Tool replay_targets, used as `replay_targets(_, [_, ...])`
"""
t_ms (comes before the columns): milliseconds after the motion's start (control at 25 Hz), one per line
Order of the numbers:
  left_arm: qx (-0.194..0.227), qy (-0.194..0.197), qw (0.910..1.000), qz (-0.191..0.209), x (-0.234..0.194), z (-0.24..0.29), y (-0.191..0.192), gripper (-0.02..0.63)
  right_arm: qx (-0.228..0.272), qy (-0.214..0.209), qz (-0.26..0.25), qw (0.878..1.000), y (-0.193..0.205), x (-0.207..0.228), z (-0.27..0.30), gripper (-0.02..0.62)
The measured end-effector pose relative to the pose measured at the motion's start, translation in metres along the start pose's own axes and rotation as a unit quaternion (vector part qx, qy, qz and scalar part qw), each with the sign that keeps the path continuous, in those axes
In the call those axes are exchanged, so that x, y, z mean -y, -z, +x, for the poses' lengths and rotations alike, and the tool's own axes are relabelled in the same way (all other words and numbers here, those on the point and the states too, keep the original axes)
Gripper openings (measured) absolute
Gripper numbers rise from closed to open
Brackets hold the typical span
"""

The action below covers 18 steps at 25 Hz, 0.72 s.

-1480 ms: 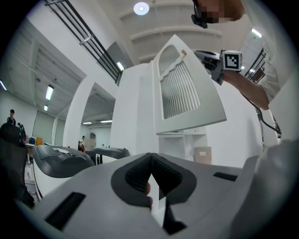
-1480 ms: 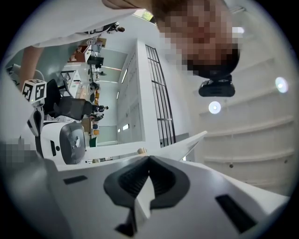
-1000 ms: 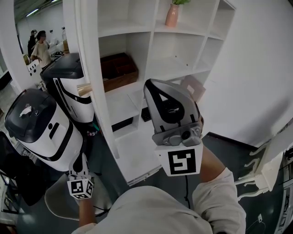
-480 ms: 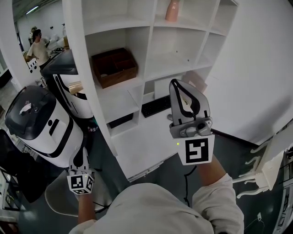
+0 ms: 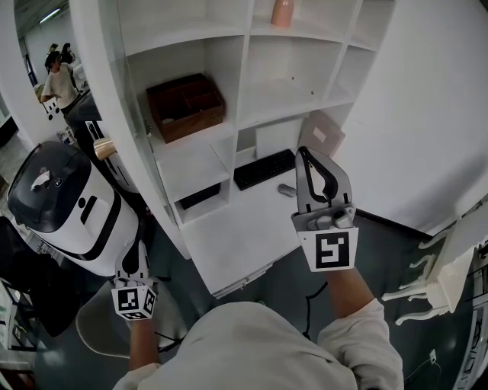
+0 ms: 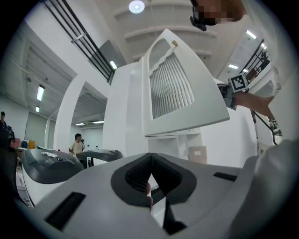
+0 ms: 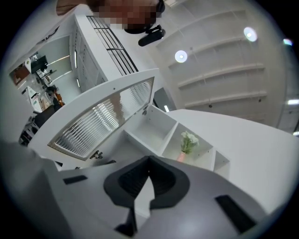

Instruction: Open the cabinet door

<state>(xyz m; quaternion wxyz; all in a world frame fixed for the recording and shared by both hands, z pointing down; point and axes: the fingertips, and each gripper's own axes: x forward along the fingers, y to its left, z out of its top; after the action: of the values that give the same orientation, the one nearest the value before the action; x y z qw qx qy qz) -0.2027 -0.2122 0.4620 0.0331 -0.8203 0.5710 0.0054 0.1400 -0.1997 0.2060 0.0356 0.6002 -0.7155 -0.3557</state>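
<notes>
The white cabinet's door (image 5: 130, 122) stands swung open and shows edge-on at the left of the shelves in the head view. Its ribbed glass panel (image 6: 175, 88) fills the upper middle of the left gripper view, and the same door (image 7: 100, 121) crosses the right gripper view. My right gripper (image 5: 309, 156) is shut and empty. It hangs in front of the lower shelves, apart from the door, with its tips (image 7: 149, 159) closed. My left gripper (image 5: 139, 257) is low at the left, beside the door's lower end, and its jaws (image 6: 151, 156) are shut with nothing in them.
A brown wooden box (image 5: 185, 105), a black keyboard (image 5: 263, 169), a pink vase (image 5: 282, 11) and a cardboard piece (image 5: 320, 135) sit on the shelves. Two white-and-black machines (image 5: 65, 206) stand close on the left. White carved furniture (image 5: 446, 263) is at the right. People (image 5: 57, 76) stand far behind.
My right gripper has dropped and moved right, from the middle shelves to the front of the lower shelf. The left gripper has hardly moved.
</notes>
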Motion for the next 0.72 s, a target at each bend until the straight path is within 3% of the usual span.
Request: replay_targets(720, [-0.001,0.007,1.0000,0.005,0.009,0.015,-0.001,-0.002,-0.096,0.008,0.081,0.992,0.106,-0.021,-0.040,0.004])
